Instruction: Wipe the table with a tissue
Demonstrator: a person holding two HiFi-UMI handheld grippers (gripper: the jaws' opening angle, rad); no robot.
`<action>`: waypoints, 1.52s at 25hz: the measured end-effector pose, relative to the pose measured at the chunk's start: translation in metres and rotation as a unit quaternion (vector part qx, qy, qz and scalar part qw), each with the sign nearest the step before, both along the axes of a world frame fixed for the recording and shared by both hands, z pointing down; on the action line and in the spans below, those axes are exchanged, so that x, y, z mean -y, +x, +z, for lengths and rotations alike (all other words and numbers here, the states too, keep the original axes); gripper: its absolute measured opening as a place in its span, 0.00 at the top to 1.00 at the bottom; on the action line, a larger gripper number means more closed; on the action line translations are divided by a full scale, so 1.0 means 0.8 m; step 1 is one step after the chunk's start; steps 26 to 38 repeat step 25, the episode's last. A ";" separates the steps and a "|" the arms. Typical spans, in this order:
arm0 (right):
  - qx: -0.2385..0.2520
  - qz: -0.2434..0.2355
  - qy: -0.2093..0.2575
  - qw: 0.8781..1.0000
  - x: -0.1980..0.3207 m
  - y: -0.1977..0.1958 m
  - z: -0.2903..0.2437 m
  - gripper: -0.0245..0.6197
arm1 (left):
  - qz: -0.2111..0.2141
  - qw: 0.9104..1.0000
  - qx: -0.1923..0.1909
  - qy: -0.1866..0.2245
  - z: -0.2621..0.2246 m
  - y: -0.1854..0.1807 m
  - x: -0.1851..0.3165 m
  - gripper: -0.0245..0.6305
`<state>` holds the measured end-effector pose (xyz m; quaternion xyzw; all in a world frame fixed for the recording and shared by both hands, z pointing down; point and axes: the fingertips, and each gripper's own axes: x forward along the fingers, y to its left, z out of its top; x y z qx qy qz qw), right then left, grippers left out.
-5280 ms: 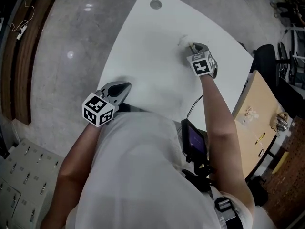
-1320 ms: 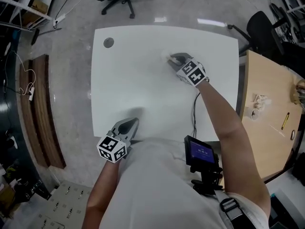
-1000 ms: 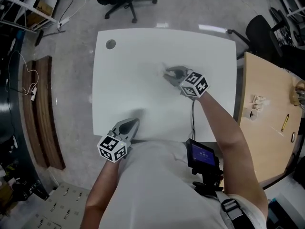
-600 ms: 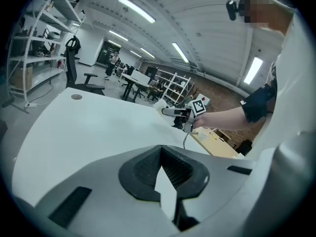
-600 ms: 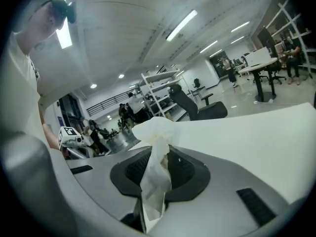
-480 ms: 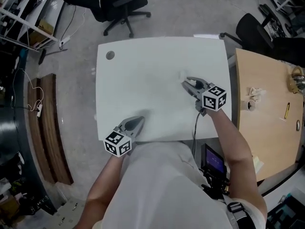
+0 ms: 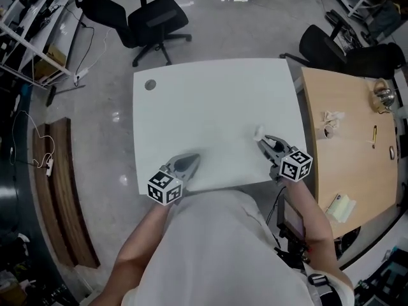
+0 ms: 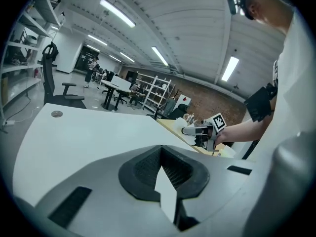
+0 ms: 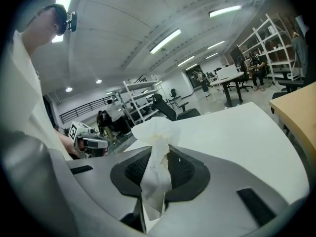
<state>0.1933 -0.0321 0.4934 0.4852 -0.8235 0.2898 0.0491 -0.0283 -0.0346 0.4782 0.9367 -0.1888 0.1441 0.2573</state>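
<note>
The white table [image 7: 204,101] fills the middle of the head view. My right gripper [image 7: 266,143] is over its near right part, shut on a crumpled white tissue [image 7: 259,132] that sticks out past the tips. In the right gripper view the tissue [image 9: 157,132] hangs pinched between the dark pads [image 9: 185,174]. My left gripper [image 7: 190,161] is at the table's near edge, jaws shut with nothing in them. The left gripper view shows the tabletop [image 8: 84,132] and, far right, the right gripper [image 8: 191,131] with the tissue [image 8: 181,125].
A wooden desk [image 7: 338,145] adjoins the table on the right, carrying crumpled paper [image 7: 331,116], a pen [image 7: 374,136] and a pale pad [image 7: 343,207]. Two office chairs [image 7: 156,21] [image 7: 325,40] stand beyond the far edge. A round hole [image 7: 150,85] marks the far left corner.
The right gripper has carried the tissue from the table's middle toward its near right side. The left gripper has stayed by the near edge. The head view has shifted.
</note>
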 end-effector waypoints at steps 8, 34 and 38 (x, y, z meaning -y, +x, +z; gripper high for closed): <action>-0.010 0.030 0.012 0.999 -0.063 -0.072 -0.006 0.85 | 0.048 0.999 -0.003 0.003 0.008 -0.037 -0.037 0.95; -0.027 0.065 0.030 0.997 -0.082 -0.136 -0.030 0.85 | 0.064 0.997 -0.023 0.020 -0.006 -0.100 -0.057 0.95; -0.027 0.065 0.030 0.997 -0.082 -0.136 -0.030 0.85 | 0.064 0.997 -0.023 0.020 -0.006 -0.100 -0.057 0.95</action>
